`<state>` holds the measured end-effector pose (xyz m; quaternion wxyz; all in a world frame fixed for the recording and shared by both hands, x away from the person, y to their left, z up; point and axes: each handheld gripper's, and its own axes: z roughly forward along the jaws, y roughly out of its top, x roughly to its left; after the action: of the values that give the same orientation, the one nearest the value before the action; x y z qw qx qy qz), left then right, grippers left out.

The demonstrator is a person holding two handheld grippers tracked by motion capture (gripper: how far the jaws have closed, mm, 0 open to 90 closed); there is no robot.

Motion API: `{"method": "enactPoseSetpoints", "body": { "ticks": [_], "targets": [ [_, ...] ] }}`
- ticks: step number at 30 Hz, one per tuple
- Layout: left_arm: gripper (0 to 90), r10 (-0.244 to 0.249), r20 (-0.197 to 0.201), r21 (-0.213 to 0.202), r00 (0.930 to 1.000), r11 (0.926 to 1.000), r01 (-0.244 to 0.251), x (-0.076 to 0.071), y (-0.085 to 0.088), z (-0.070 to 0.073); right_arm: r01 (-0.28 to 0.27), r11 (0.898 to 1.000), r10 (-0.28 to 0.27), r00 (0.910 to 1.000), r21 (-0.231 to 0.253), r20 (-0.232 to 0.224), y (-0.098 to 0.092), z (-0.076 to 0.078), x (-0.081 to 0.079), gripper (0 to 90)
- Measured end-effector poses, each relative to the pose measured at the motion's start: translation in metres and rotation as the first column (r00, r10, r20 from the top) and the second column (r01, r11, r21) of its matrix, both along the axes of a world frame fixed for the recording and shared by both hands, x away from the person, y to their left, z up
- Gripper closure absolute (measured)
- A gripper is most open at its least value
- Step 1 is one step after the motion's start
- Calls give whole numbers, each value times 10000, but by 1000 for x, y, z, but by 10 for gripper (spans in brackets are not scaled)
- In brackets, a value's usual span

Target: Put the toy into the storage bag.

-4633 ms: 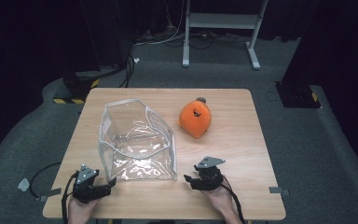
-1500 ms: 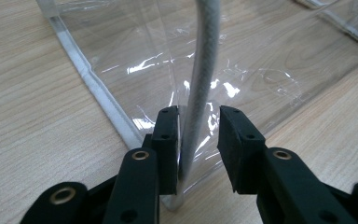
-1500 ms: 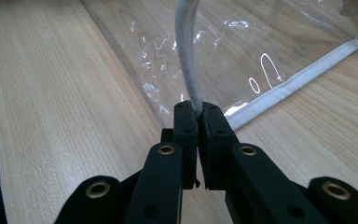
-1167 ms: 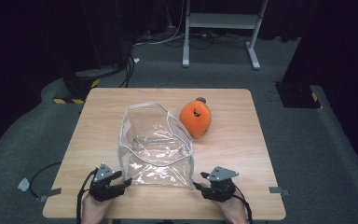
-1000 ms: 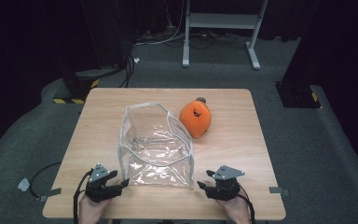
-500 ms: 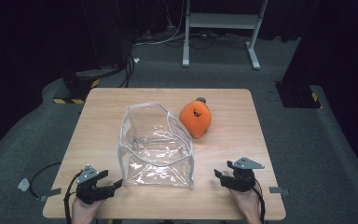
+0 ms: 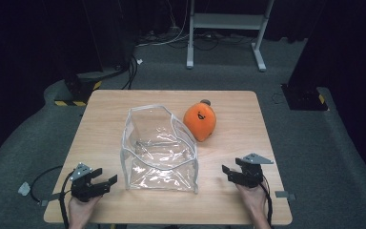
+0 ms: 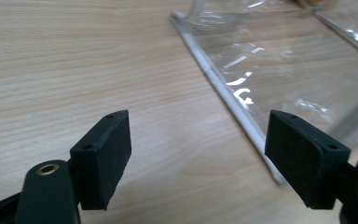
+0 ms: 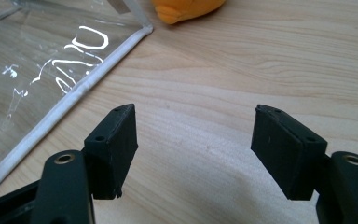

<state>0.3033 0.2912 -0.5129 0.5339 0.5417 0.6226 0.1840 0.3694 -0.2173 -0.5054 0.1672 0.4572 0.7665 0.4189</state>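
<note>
Clear bag (image 7: 159,150) stands open on the desk (image 7: 100,119), mid-front, with the orange toy (image 7: 199,122) just beside its far right corner. Left tool (image 7: 106,182) low at the front left, jaws apart, just opened, nothing between them, near the bag's left edge but not touching. Right tool (image 7: 227,172) at the front right, jaws apart too, just opened, empty, clear of the bag's right edge.

Probably a lab or studio: black curtains (image 7: 343,43); floor cables (image 7: 157,38); hazard-taped base (image 7: 76,90).
</note>
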Motion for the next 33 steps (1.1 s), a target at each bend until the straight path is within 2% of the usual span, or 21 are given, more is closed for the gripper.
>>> {"method": "enactPoseSetpoints", "body": {
  "ticks": [3, 4, 7, 8, 9, 11, 15, 23, 24, 29, 30, 33],
  "targets": [
    [230, 363, -71, 99, 9993, 9993, -362, 11, 3, -3, 51, 9999, -52, 10000, 103, 22, 0, 2, 2, 302],
    [234, 621, -109, 230, 9980, 9978, -618, 19, 3, -5, 61, 9998, -62, 9999, 179, 81, 0, 4, 5, 289],
    [237, 787, -203, 391, 9967, 9962, -779, 25, 4, -8, 83, 9995, -87, 9999, 317, 126, -1, 6, 8, 284],
    [238, 1019, -214, 430, 9946, 9940, -1009, 33, 2, -11, 151, 9979, -156, 9998, 624, 77, -3, 7, 11, 269],
    [241, 1019, -214, 430, 9946, 9940, -1009, 33, 2, -11, 151, 9979, -156, 9998, 624, 77, -3, 7, 11, 269],
    [242, 1167, -317, 707, 9927, 9909, -1143, 41, 1, -15, 224, 9964, -233, 9997, 812, 97, -4, 10, 16, 249],
    [243, 1412, -267, 796, 9896, 9871, -1387, 51, -2, -18, 169, 9938, -196, 9995, 1096, 237, -5, 15, 21, 226],
    [251, 1621, -302, 1007, 9863, 9822, -1583, 61, -2, -21, -86, 9923, 104, 9999, 1234, -137, 1, 27, 37, 185],
    [250, 1560, -365, 1149, 9871, 9819, -1509, 61, -2, -22, -123, 9924, 140, 9998, 1228, -130, 1, 29, 39, 184],
    [249, 1691, -381, 906, 9849, 9821, -1651, 62, -1, -22, -218, 9926, 227, 9997, 1195, -62, 5, 35, 46, 179],
    [248, 1682, -382, 913, 9850, 9822, -1642, 63, -2, -22, -172, 9948, 175, 9998, 1003, -23, 8, 38, 49, 175],
    [245, 1646, -383, 978, 9856, 9822, -1602, 63, -2, -22, -108, 9957, 118, 9999, 918, -105, 9, 41, 55, 168]
  ]
}}
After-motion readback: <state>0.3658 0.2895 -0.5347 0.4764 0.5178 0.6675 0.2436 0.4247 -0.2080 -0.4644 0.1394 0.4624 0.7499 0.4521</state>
